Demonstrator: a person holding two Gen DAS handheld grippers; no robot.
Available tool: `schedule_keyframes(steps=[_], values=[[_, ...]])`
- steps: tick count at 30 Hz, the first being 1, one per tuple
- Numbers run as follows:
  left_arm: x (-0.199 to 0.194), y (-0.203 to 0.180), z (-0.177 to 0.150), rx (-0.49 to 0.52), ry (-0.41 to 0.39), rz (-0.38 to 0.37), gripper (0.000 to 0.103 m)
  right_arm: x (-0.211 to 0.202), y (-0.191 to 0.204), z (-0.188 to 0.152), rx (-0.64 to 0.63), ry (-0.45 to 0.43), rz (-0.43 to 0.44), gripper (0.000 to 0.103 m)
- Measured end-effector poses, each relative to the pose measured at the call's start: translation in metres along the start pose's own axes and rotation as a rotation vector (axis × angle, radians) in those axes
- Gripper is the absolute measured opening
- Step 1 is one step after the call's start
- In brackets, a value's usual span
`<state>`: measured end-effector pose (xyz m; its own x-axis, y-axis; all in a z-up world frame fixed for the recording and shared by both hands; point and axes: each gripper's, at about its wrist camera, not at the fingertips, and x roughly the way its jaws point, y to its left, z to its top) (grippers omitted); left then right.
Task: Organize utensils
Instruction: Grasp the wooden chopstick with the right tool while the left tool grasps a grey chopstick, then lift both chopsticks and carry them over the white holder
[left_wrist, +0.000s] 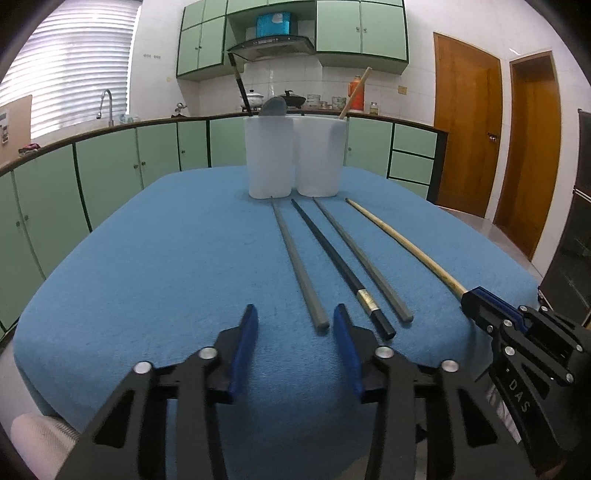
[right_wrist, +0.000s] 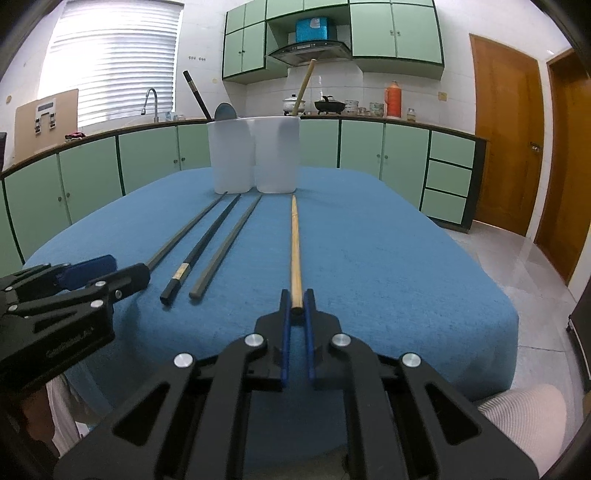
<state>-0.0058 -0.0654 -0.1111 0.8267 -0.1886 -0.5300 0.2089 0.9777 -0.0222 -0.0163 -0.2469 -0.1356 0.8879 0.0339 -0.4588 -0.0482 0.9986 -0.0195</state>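
Stood in a kitchen: a table (left_wrist: 147, 266) under a blue cloth, with green cabinets (right_wrist: 369, 147), a sink tap (left_wrist: 105, 105), a blinded window (right_wrist: 118, 55), a range hood (left_wrist: 271, 46) and two wooden doors (left_wrist: 467, 122) around it. Carried two white tubs (left_wrist: 271, 158) (left_wrist: 319, 155) at the far edge, side by side and touching or nearly so. Held in the left tub a black chopstick (left_wrist: 239, 86) leaning left and a grey spoon (left_wrist: 274, 108); in the right tub a bamboo chopstick (left_wrist: 355, 93) leaning right. Lay in a row from the tubs toward the near edge: a grey stick (left_wrist: 299, 264), a black stick (left_wrist: 340, 264) with a gold band, a second grey stick (left_wrist: 362, 258), and a bamboo stick (right_wrist: 295, 251) nearest the right edge, a little apart from the rest. Was released, the left gripper (left_wrist: 295, 317), jaws wide apart at the near edge, with the near end of the first grey stick between the fingertips but untouched. Was clenched, the right gripper (right_wrist: 296, 297), grasping the near end of the bamboo stick, which otherwise lay along the cloth, pointing at the right tub.
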Motion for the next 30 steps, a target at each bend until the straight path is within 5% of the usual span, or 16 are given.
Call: schedule_keyframes(steps=[9,19,30], values=[[0.006,-0.013,0.003,-0.006,0.007,-0.022,0.012,0.001,-0.004,-0.002,0.01,-0.001,0.007,0.006],[-0.002,-0.01,0.009,-0.025,0.009,0.008,0.008,-0.002,-0.009,0.001,0.007,-0.015,0.0,0.006],[-0.058,0.004,0.055,-0.001,-0.17,0.038,0.007,-0.037,-0.025,0.049,-0.022,-0.14,0.005,0.006]])
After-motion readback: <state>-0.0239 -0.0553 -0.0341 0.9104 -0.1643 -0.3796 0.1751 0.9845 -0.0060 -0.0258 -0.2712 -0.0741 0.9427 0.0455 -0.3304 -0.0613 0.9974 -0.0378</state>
